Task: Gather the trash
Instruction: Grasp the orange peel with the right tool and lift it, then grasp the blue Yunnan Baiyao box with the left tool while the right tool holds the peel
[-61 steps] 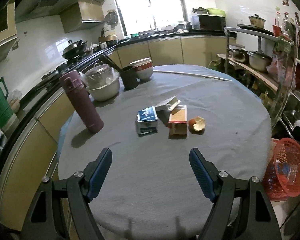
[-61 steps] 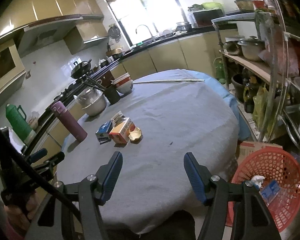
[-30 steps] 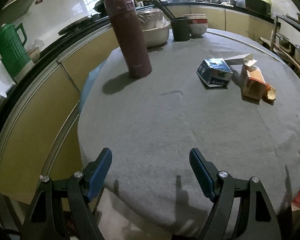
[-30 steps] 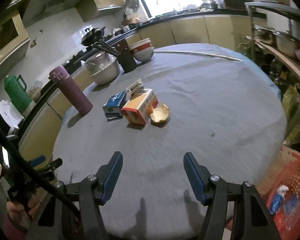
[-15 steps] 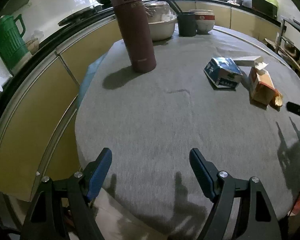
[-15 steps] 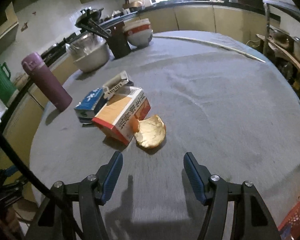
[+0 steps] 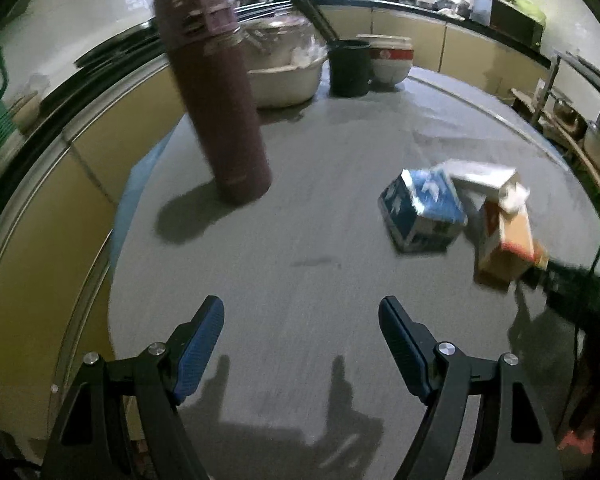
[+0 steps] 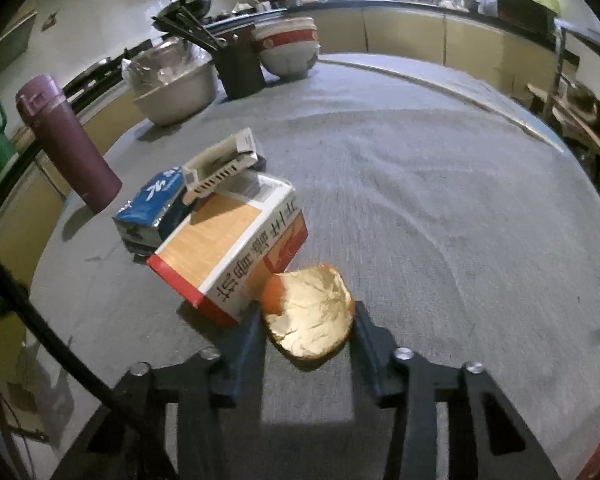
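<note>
We see a round table w/ grey cloth (image 8: 440, 184) in a kitchen, yellow cabinets (image 8: 400, 30) behind. Our right gripper (image 8: 309, 322) has just been closing, pinching the orange peel (image 8: 312, 316) beside the orange carton (image 8: 228, 248). Left gripper (image 7: 300, 344) spread, empty

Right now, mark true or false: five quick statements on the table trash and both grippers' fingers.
1. The orange peel sits between the right gripper fingers. True.
2. The left gripper holds the blue carton. False: its fingers are apart over bare tablecloth, with nothing between them.
3. The maroon flask lies on its side. False: it stands upright.
4. The orange box touches the peel. True.
5. The peel is in a basket. False: it lies on the tablecloth.
</note>
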### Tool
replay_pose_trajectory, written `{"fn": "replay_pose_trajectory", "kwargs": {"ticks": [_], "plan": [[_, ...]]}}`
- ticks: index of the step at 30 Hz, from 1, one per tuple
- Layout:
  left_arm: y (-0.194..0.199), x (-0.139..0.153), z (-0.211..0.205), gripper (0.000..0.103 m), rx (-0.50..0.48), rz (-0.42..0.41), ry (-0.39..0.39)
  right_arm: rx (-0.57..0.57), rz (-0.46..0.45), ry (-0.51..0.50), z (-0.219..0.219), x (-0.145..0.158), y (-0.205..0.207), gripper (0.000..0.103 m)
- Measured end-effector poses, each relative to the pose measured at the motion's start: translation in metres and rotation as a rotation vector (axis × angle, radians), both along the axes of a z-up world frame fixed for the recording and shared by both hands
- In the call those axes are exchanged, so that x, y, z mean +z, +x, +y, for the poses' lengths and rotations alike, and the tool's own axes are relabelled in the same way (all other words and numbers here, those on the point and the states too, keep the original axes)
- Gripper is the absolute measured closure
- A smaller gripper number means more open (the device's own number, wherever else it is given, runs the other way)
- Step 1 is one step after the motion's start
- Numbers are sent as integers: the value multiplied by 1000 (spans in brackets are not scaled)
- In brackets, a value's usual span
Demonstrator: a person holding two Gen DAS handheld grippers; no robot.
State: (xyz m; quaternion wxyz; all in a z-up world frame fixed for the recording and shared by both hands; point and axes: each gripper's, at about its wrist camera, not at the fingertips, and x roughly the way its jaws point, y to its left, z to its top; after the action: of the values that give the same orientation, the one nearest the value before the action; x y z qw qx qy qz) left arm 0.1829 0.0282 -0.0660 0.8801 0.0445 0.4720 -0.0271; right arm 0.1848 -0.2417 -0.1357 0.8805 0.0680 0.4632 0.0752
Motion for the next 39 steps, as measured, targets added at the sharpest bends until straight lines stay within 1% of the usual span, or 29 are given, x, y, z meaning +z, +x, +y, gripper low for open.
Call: {"fn": "replay_pose_trajectory", "kwargs": {"ticks": [4,5,7,10,11,14,17,21,26,29,31,34,36,37,38,39], "plan": [[32,4,-12,23,-39,36,-67,-5,-13,4,-1,2,-4,73],[40,4,-17,23,-54,45,-81,-13,-15,9,-2,2,-6,74],[53,5,-27,23,-65,60,-86,-27,-16,23,-4,4,-12,75],[69,6,-45,23,-107,72,-104,-48,-21,47,-11,7,-26,75],[76,5,-52,23,-122,88,-112,-53,-25,58,-14,8,-32,75],[91,-1,-68,23,-133,135,-126,-68,-38,88,-23,15,-49,75],[102,-7,-79,23,-130,160,-127,-92,-58,130,-34,23,-71,75],[108,-12,-91,23,-144,172,-122,-109,-78,150,-45,33,-95,75],[110,-25,-98,23,-163,205,-120,-137,-93,177,-56,40,-119,75],[114,-32,-101,23,-152,215,-116,-145,-95,187,-59,42,-127,75],[115,-37,-100,23,-145,227,-134,-147,-99,183,-58,43,-131,75],[115,-40,-100,23,-136,221,-152,-141,-101,164,-55,43,-134,75],[114,-43,-99,23,-132,220,-159,-136,-96,169,-53,42,-136,75],[113,-44,-97,25,-131,220,-168,-133,-95,170,-51,42,-136,75],[113,-44,-96,34,-130,222,-177,-131,-96,169,-50,42,-137,75],[113,-46,-93,35,-129,229,-192,-129,-97,168,-49,43,-138,75]]}}
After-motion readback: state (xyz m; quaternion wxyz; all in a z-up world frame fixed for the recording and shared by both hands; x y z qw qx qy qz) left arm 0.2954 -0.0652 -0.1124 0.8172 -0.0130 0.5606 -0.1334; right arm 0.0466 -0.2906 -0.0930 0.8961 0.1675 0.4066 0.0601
